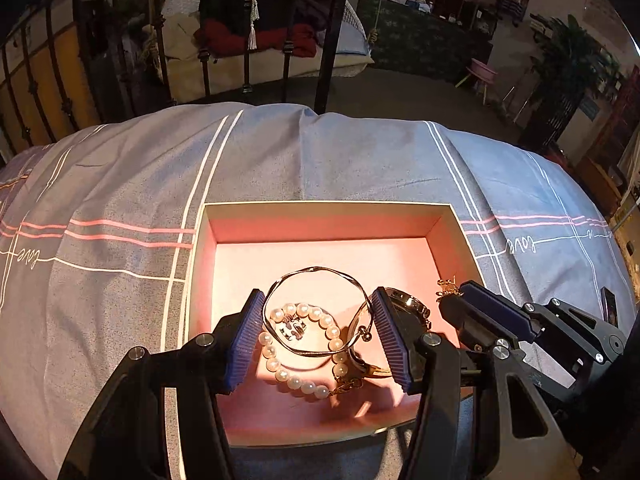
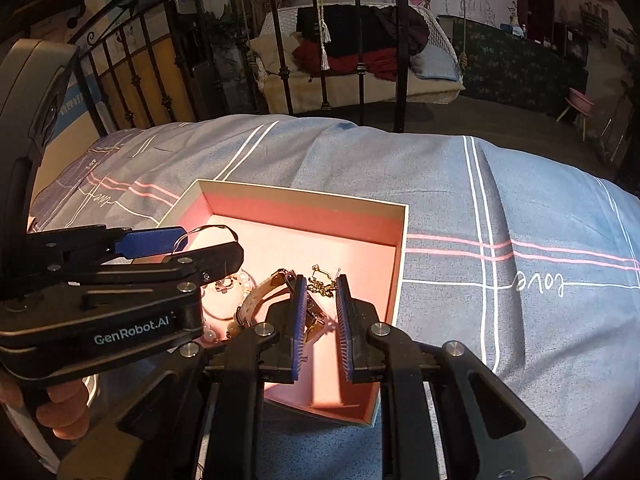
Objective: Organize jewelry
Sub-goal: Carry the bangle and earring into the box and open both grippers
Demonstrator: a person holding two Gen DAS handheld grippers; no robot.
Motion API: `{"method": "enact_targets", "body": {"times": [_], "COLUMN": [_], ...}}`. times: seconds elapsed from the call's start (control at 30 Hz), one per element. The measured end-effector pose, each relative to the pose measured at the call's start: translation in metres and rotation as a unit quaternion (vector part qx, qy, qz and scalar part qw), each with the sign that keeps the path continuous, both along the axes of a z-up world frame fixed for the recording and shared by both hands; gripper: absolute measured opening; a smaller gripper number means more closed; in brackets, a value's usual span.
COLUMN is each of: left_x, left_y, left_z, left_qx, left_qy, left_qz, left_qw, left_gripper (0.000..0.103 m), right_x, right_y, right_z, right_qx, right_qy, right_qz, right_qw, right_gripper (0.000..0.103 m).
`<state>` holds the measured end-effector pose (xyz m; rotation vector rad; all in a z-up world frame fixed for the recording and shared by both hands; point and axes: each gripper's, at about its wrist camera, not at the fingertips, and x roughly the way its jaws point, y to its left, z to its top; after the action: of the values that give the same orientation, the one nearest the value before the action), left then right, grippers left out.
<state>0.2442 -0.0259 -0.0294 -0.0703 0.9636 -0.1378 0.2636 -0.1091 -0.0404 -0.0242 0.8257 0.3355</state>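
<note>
striped blue bedspread (image 1: 320, 160), iron railing (image 1: 332, 36), pink stool (image 1: 482, 70)

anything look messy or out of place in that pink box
Yes. In the pink box the pieces lie heaped in its near half: the pearl bracelet overlaps the watch. The left gripper grips the thin bangle; the right gripper pinches the gold chain.

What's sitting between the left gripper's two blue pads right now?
In the left wrist view, the thin bangle spans the left gripper, touching both pads. Through it, the pearl bracelet lies on the pink box floor.
</note>
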Motion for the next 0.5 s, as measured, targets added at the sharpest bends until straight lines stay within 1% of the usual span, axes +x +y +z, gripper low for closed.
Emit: {"method": "enact_targets", "body": {"times": [0.33,0.5], "left_x": [0.0041,0.0023], "left_y": [0.0014,-0.0002], "left_z": [-0.0008,0.0014], "left_qx": [0.003,0.016], "left_qy": [0.006,0.002], "left_qz": [0.006,0.006], "left_qw": [1.0000,0.9998], "left_gripper": [0.054,0.054], "right_x": [-0.0020,-0.0042], "right_y": [0.0013,0.0027], "right_z": [-0.0091,-0.0107], "right_qx": [-0.012,-0.022], "right_qy": [0.008,0.010], "right_qz": [0.004,0.006], "right_qw": [1.000,1.000], "right_gripper": [0.016,0.016]}}
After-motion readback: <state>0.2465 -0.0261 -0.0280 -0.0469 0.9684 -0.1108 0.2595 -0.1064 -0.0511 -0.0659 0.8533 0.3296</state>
